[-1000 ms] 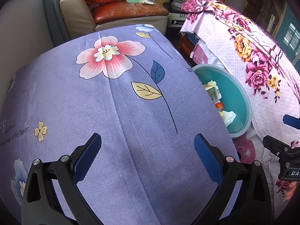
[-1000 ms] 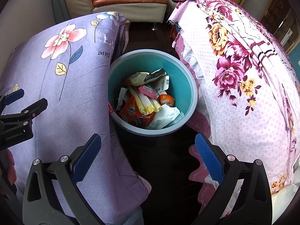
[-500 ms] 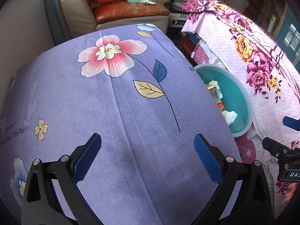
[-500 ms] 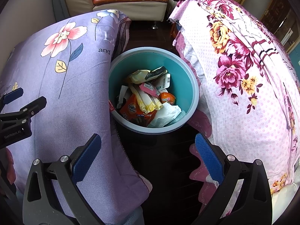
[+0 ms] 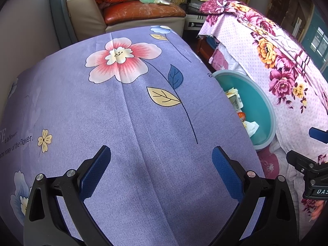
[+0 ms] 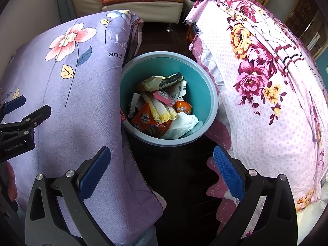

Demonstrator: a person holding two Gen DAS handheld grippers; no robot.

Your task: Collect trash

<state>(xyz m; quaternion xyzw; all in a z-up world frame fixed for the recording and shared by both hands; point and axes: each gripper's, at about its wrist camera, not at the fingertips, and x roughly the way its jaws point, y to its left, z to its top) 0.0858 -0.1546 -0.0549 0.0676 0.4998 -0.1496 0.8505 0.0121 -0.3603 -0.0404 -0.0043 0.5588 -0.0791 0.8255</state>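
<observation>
- Two hand-held black grippers with blue padded fingers hover in a narrow gap between two covered furniture pieces.
- The left gripper (image 5: 161,170) has its fingers spread wide and empty, above a lilac quilted cover printed with a pink flower (image 5: 131,110). No litter shows on that cover.
- The right gripper (image 6: 162,169) is likewise released, holding nothing, over the dark floor (image 6: 180,176).
- The round teal plastic waste bin with a grey rim (image 6: 205,90) stands on that floor, straight ahead of the right gripper's fingers and slightly below them.
- Inside the bin lie an orange Ovaltine sachet (image 6: 146,121), pale yellow wrappers (image 6: 162,110), a pink packet (image 6: 164,96), a small orange capsule (image 6: 182,107) and crumpled white tissue (image 6: 184,125).
- To the bin's right rises a pink dotted bedspread with magenta roses (image 6: 266,102); it too appears bare of litter.
- From the left gripper, the bin (image 5: 264,106) sits off to the right, partly hidden by the lilac cover's edge.
- Judgement: the right gripper is nearer the bin; the collecting looks largely done, since no loose trash is visible outside it.
</observation>
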